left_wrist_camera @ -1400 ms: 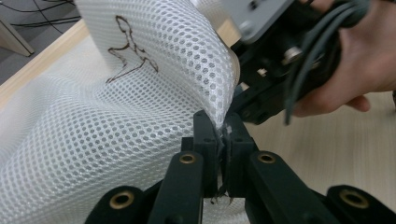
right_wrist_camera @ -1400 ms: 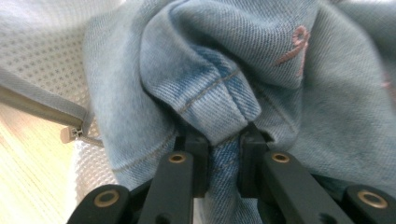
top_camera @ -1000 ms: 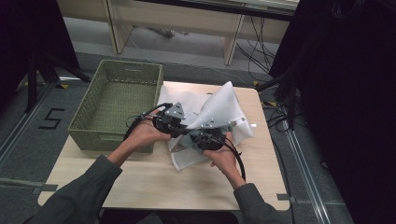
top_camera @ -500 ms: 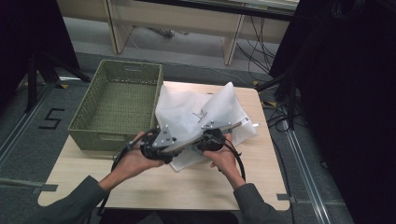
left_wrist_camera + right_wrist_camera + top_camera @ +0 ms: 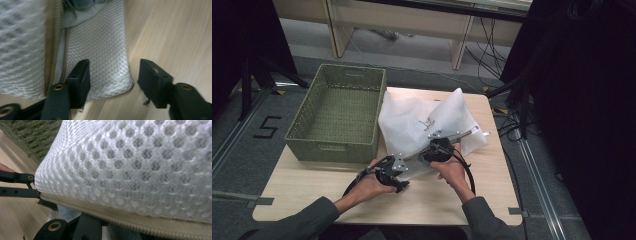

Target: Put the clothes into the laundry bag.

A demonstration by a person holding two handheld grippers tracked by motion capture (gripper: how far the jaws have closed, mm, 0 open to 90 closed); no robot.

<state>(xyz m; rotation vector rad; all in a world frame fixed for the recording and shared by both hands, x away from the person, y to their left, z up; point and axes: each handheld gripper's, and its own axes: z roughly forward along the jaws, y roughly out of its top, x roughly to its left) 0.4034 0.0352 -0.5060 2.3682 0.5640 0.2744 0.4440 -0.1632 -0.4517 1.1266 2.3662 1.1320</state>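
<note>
A white mesh laundry bag (image 5: pixel 422 120) lies on the wooden table (image 5: pixel 452 200), its upper layer raised into a peak. My right gripper (image 5: pixel 432 147) is shut on that layer's zipped edge (image 5: pixel 112 213); one of its fingers (image 5: pixel 87 227) shows just under the zipper. My left gripper (image 5: pixel 404 174) sits low at the bag's near corner. Its jaws have just been opening, and the rounded mesh corner (image 5: pixel 107 62) lies loose between them (image 5: pixel 113 82) without being pressed. A beige zipper (image 5: pixel 63 57) runs up the bag beside the left jaw, with grey cloth (image 5: pixel 80 7) showing inside.
A green woven basket (image 5: pixel 332 147) stands on the table's left side, touching the bag's left edge. Bare wood (image 5: pixel 175 32) lies to the right of the bag corner. Desk legs and cables are on the floor beyond the table.
My left hand has let go of the raised fabric and dropped toward me to the bag's near corner, its jaws now apart. The right gripper has stayed put, holding the layer up.
</note>
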